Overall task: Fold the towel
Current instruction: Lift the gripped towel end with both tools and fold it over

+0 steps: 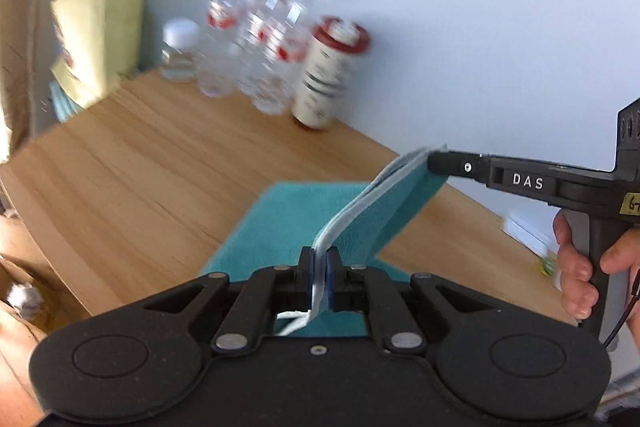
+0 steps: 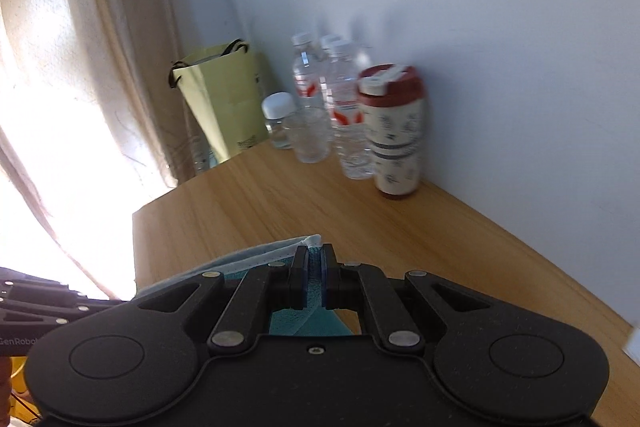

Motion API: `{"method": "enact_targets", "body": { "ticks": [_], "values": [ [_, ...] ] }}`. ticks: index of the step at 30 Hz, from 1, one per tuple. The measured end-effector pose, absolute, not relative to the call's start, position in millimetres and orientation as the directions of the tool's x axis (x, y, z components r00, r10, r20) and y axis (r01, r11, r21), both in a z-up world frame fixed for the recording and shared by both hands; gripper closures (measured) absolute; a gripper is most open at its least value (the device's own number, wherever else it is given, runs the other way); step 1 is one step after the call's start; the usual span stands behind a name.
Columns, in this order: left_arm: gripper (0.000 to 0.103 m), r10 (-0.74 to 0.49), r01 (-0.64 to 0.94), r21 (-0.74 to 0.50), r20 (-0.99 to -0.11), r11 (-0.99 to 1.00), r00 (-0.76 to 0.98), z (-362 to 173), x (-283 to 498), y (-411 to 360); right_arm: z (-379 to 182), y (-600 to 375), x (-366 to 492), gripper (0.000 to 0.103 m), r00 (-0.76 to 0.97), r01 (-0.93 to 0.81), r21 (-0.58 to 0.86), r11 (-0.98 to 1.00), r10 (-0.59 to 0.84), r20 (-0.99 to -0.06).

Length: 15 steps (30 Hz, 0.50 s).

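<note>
The left gripper is clamped on the pale hemmed edge of the teal towel, its blue pads pressed against the cloth with a loose white thread hanging below them; the right gripper is likewise closed on the towel, pinching a far corner and holding it raised off the wooden table, so a band of cloth rises taut between the two tools while the rest lies flat on the tabletop; a hand grips the right tool's handle; in the right wrist view the jaws pinch a fold of teal cloth; at the back of the table, against the wall, stand clear water bottles, a red-lidded tumbler and a pale green paper bag, all well apart from the towel
</note>
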<state>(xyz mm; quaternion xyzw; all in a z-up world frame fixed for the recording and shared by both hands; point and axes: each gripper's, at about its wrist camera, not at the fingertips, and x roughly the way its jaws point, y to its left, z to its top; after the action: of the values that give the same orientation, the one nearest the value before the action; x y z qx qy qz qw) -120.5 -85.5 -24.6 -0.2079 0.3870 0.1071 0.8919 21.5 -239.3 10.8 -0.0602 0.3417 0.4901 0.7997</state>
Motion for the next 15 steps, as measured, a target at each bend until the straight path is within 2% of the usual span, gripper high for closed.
{"method": "enact_targets", "body": {
  "ticks": [4,15],
  "values": [
    [0.098,-0.011,-0.341,-0.31,-0.755,0.888,0.656,-36,-121,-122,9,-279,19,0.098,0.305,-0.815,0.226,0.534,0.726,-0.616],
    [0.097,0.02,-0.441,-0.336,-0.777,0.832,0.63,-24,-119,-222,-14,-399,46,0.098,0.239,-0.834,0.237,0.498,0.713,-0.659]
  ]
}}
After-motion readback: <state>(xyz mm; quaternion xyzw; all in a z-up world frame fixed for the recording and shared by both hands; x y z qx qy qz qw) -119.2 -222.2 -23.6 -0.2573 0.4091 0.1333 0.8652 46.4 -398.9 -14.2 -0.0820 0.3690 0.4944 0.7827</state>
